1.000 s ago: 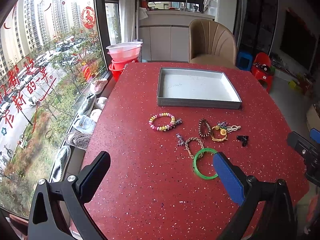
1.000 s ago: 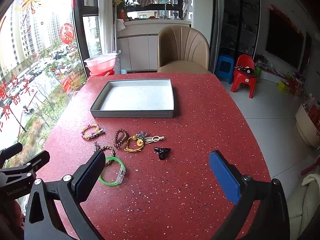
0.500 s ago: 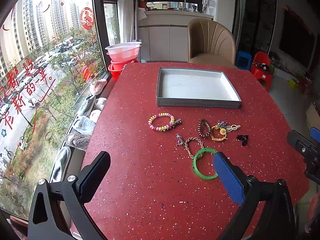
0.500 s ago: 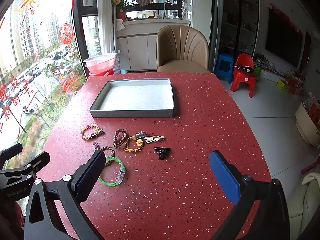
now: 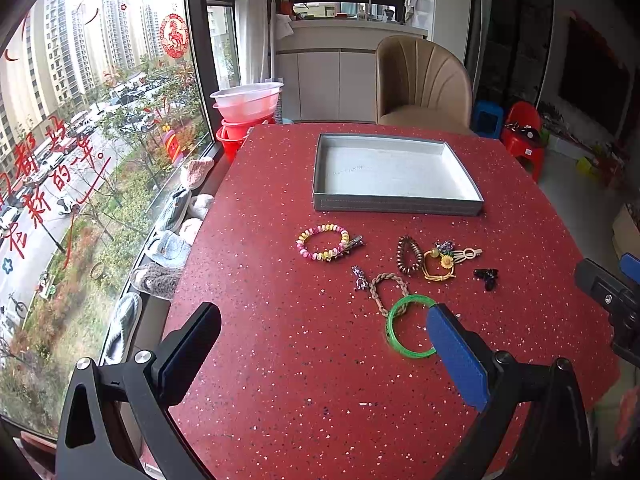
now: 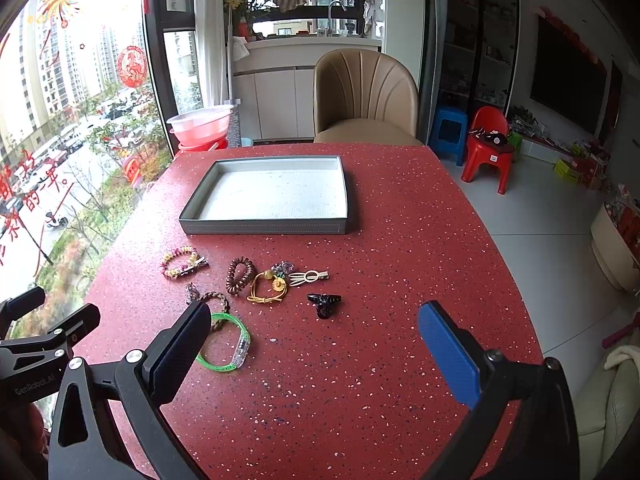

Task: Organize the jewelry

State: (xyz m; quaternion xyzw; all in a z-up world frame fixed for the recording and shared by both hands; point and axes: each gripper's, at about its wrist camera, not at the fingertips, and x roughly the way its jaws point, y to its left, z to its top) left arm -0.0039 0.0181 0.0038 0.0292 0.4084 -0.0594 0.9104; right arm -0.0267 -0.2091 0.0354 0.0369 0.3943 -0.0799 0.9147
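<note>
A grey tray [image 5: 396,204] [image 6: 264,227] stands empty at the far side of the red table [image 5: 304,360]. In front of it lie a pink-yellow bead bracelet [image 5: 322,241] [image 6: 180,261], a brown bead bracelet [image 5: 409,255] [image 6: 240,275], a yellow cord with a flower [image 5: 439,267] [image 6: 269,288], a cream hair clip [image 6: 309,277], a black clip [image 5: 486,275] [image 6: 324,303], a braided cord [image 5: 386,288] and a green bangle [image 5: 408,326] [image 6: 226,344]. My left gripper [image 5: 324,356] and right gripper [image 6: 320,348] are open, empty, above the near table.
A beige chair [image 6: 366,96] stands behind the table. Stacked pink basins [image 5: 246,108] sit at the back left by the window. A red child's chair [image 6: 488,148] and a blue stool [image 6: 450,126] stand on the floor to the right.
</note>
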